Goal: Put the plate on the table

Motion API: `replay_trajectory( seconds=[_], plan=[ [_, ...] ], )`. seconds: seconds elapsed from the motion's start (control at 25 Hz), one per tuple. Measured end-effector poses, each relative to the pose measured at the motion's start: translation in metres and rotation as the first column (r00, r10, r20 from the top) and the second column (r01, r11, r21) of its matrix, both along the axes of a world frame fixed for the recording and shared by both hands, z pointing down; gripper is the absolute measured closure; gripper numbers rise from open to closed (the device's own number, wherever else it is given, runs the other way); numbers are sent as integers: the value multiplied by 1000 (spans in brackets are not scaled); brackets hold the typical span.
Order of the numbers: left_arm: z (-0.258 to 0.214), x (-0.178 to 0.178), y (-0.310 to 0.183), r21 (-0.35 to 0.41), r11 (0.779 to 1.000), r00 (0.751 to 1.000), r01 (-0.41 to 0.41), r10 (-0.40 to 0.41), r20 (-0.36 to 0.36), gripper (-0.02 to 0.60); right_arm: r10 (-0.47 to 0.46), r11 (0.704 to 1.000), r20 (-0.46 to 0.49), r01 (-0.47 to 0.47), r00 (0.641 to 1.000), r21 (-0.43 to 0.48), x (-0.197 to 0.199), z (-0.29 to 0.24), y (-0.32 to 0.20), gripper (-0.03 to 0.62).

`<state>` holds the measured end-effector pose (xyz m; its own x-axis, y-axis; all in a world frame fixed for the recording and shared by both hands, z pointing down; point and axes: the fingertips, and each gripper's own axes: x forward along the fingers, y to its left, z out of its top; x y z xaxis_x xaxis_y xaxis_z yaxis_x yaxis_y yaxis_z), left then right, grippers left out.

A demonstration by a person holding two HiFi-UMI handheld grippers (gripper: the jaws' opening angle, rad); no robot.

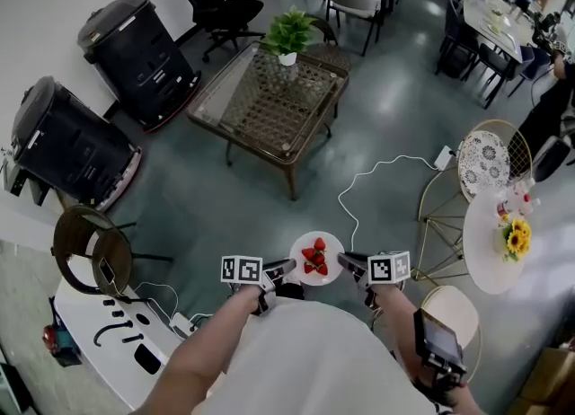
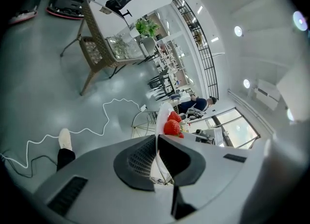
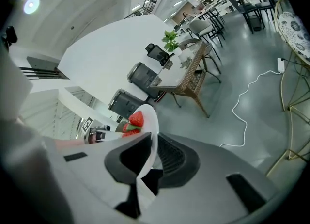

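Observation:
A small white plate (image 1: pixel 316 258) with several strawberries (image 1: pixel 315 256) hangs in the air in front of me, over the grey floor. My left gripper (image 1: pixel 286 268) is shut on its left rim and my right gripper (image 1: pixel 345 262) on its right rim. In the left gripper view the plate's thin edge (image 2: pixel 157 157) runs between the jaws of the left gripper (image 2: pixel 157 143), with the strawberries (image 2: pixel 172 125) beyond. In the right gripper view the plate (image 3: pixel 150 130) is pinched by the right gripper (image 3: pixel 154 143), with strawberries (image 3: pixel 135 120) on it. A glass-topped wicker table (image 1: pixel 269 103) stands ahead.
A potted plant (image 1: pixel 287 35) sits on the wicker table's far edge. A round white table (image 1: pixel 492 251) with sunflowers (image 1: pixel 517 238) and a wire chair (image 1: pixel 486 160) stand to the right. Two black machines (image 1: pixel 135 49) line the left wall. A white cable (image 1: pixel 377 173) lies on the floor.

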<state>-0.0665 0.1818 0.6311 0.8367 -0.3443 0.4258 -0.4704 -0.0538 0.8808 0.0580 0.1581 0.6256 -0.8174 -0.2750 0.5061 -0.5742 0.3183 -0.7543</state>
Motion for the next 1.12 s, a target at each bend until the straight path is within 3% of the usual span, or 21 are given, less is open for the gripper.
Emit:
replay_trajectory(
  seconds=[0.4, 0.76, 1.12],
  plan=[
    [-8, -59, -94, 14, 1000, 1000, -3, 3, -23, 558, 7, 1000, -31, -6, 1000, 22, -60, -10, -94, 568],
    [-10, -113, -139, 6, 997, 997, 71, -71, -38, 558, -79, 997, -42, 80, 996, 24, -118, -11, -152, 568],
    [-8, -134, -155, -18, 992, 992, 124, -124, -28, 558, -147, 989, -29, 147, 989, 6, -142, -6, -176, 568]
  ],
)
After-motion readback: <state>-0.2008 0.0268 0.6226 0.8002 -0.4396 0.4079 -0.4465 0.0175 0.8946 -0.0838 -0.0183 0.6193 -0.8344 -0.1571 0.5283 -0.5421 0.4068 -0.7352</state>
